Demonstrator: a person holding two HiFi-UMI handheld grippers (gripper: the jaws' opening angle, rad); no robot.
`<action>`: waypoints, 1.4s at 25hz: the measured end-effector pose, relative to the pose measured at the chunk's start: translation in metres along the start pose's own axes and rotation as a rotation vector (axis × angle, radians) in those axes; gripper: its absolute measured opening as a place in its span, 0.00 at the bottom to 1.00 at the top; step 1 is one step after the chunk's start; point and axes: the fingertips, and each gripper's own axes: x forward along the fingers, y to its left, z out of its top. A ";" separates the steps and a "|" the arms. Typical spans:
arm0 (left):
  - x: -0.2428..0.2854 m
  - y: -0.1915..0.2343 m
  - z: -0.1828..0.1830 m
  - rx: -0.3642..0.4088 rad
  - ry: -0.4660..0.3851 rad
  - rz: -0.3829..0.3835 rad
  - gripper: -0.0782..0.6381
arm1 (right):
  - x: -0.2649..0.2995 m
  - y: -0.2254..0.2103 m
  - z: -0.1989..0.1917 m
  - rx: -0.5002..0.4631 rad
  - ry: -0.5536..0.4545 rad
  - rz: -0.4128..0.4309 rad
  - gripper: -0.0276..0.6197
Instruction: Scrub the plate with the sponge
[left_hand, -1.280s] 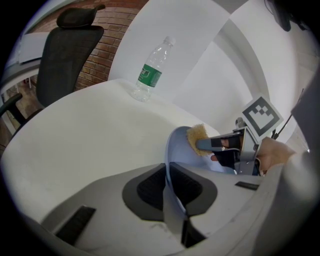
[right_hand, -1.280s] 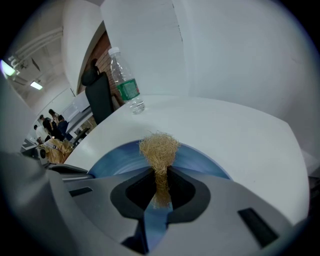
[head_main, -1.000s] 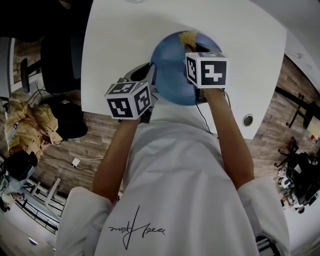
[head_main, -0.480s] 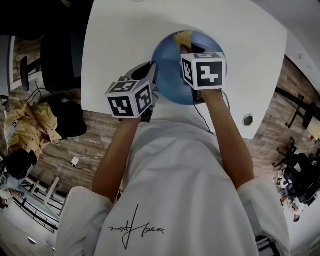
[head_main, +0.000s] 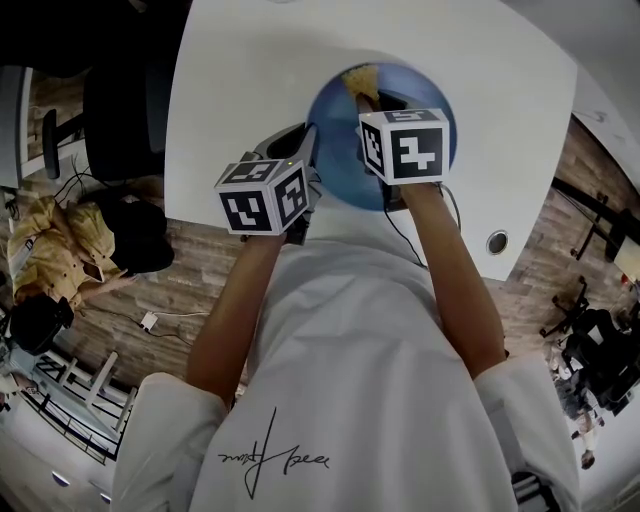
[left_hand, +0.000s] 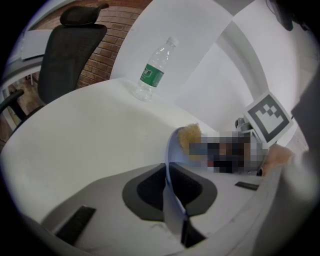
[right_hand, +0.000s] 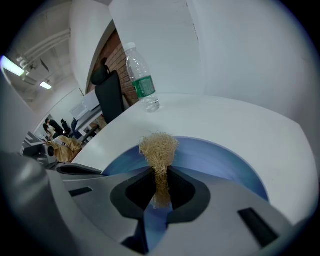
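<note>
Scrubbing stance at the white worktop (head_main: 240, 70), 2 grippers engaged. My left gripper (left_hand: 170, 190) has its jaws clamped on the near-left rim of the round blue plate (head_main: 345, 150), which lies on the worktop just ahead of me. My right gripper (right_hand: 160, 192) has its jaws closed on the tail of the tan, fibrous sponge (right_hand: 159, 145). Its long axis runs straight out from the jaws, and the tuft appears to touch the plate's far side. I judge the coming stroke should sweep back across the blue face, toward my left gripper.

Shirt signature (head_main: 272, 458) and bottle label (left_hand: 151, 76) are illegible.
</note>
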 end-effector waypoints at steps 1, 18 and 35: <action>0.000 0.000 0.000 -0.001 -0.001 0.000 0.13 | 0.000 0.001 -0.001 -0.002 0.001 0.003 0.11; 0.001 0.001 -0.001 -0.027 -0.014 -0.007 0.13 | 0.005 0.027 -0.009 -0.023 0.021 0.069 0.11; 0.001 -0.001 -0.001 -0.049 -0.037 0.005 0.12 | 0.001 0.045 -0.023 -0.035 0.053 0.136 0.11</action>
